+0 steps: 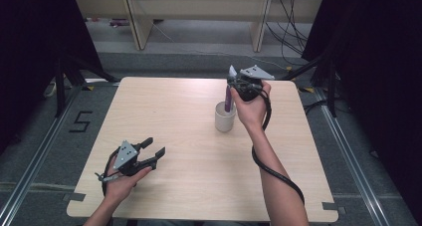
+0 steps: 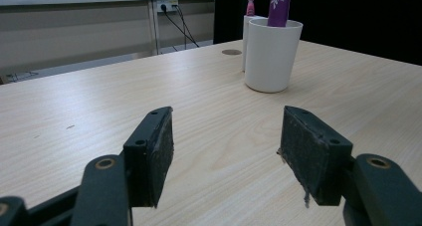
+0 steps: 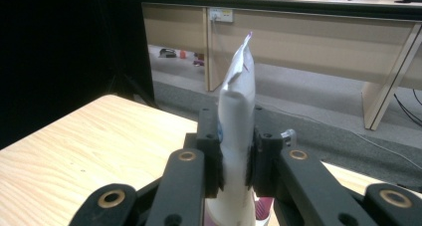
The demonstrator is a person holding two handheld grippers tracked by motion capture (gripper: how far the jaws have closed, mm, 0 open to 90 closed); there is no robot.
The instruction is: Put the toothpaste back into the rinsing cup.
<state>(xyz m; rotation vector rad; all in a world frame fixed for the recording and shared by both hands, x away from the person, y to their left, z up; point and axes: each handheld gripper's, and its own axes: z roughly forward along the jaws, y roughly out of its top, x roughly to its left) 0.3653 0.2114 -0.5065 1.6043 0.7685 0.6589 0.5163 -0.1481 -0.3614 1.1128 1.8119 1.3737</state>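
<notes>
The toothpaste tube (image 3: pixel 238 111) stands upright with its lower end in the white cup (image 1: pixel 225 117), near the far middle of the desk (image 1: pixel 189 186), its crimped end pointing up. The right tool (image 1: pixel 238 81) is clenched on the tube's upper body, 1 pad on each flat side. A pink toothbrush (image 2: pixel 250 2) stands in the cup behind the tube. To do this well, keep the tube vertical and move it straight along the cup's axis, so the cup does not tip. The left tool (image 2: pixel 226 156) rests released, well apart, near the desk's front left.
</notes>
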